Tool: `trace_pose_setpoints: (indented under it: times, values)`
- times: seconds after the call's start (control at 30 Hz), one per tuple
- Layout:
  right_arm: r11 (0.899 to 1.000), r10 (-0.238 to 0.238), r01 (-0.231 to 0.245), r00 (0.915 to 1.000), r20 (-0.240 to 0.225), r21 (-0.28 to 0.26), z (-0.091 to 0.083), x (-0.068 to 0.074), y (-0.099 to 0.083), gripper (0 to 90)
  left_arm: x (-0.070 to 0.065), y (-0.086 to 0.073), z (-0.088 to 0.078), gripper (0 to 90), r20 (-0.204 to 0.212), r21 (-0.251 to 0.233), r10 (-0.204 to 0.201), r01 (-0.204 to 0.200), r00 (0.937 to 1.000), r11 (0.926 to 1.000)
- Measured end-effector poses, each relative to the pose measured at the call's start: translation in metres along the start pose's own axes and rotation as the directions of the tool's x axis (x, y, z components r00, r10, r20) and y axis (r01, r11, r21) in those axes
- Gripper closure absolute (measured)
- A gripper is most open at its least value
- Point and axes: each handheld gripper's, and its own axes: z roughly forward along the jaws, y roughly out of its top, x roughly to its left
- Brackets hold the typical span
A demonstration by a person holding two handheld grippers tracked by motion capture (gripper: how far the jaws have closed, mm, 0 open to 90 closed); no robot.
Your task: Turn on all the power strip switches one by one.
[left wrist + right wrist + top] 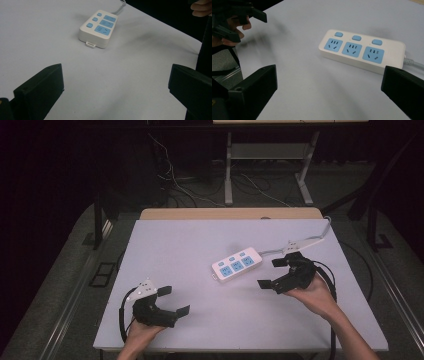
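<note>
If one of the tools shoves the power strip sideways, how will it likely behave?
The power strip lies flat and low on the table, so it should slide rather than tip or roll. Its smooth white plastic shell looks rigid and probably slippery against hard jaws. Its grey cable trails off the far right edge, so it may drag and make the strip pivot.

Power strip (236, 265): white body, three blue sockets in a row, three blue switch buttons alongside. Lies flat, face up, set diagonally on the pale table (190, 250), right of centre. Grey cable (320, 234) leaves its far end toward the table's right edge.
</note>
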Motion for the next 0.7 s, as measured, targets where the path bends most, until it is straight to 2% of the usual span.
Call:
trace_pose_setpoints:
  times: [0.47, 0.7]
  values:
    - [0.999, -0.029, 0.029, 0.9994, -0.022, 0.037, 0.031, -0.003, 0.025, 0.3, 0.0, 0.0, 0.0, 0.0, 0.0, -0.002, -0.001, 0.001, 1.0, 1.0]
    - [0.998, -0.039, 0.04, 0.9988, -0.03, 0.043, 0.041, -0.004, 0.036, 0.3, 0.001, 0.0, 0.0, 0.0, 0.001, -0.005, -0.002, 0.002, 1.0, 1.0]
